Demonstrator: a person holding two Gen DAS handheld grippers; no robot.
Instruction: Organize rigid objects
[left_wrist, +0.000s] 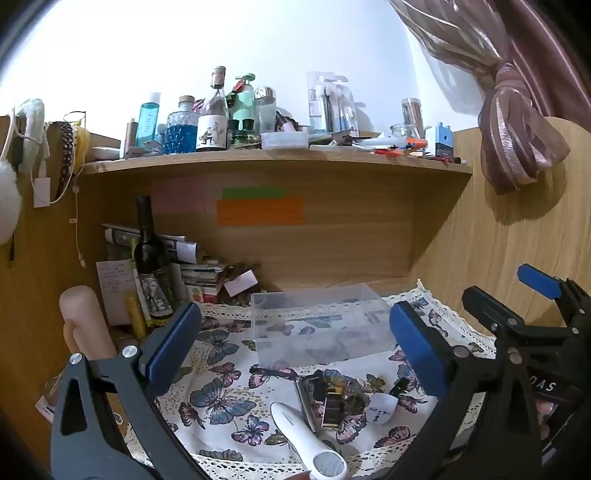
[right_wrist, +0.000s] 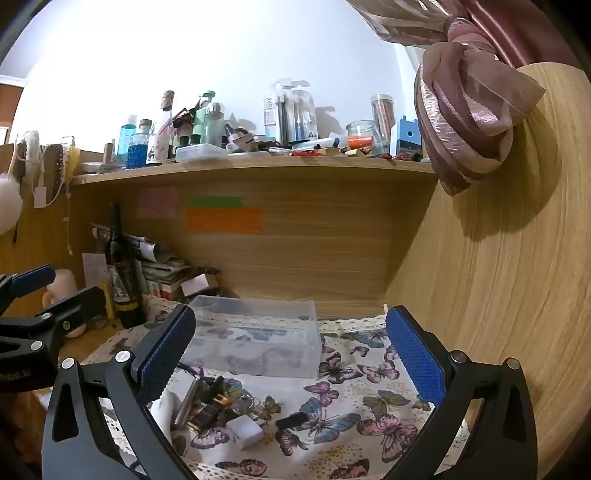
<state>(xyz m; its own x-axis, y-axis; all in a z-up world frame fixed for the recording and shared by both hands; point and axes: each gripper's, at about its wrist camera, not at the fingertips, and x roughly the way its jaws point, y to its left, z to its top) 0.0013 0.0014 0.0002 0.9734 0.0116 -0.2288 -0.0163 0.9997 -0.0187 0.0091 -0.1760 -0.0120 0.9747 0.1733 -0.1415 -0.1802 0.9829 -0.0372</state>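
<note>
Left claw (left_wrist: 295, 350) is gaping wide, holding nothing; a white wand (left_wrist: 308, 439) is lying just below it, a clear box (left_wrist: 321, 325) sitting ahead. Right claw (right_wrist: 291, 354) is also gaping wide and empty, small items (right_wrist: 218, 410) lying low-left between its fingers on the butterfly-cloth worktop (right_wrist: 351, 413).

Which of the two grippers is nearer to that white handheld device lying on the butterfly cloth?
Left. The white device lies between the left gripper's open fingers; the right gripper hovers further right, over bare cloth.
</note>
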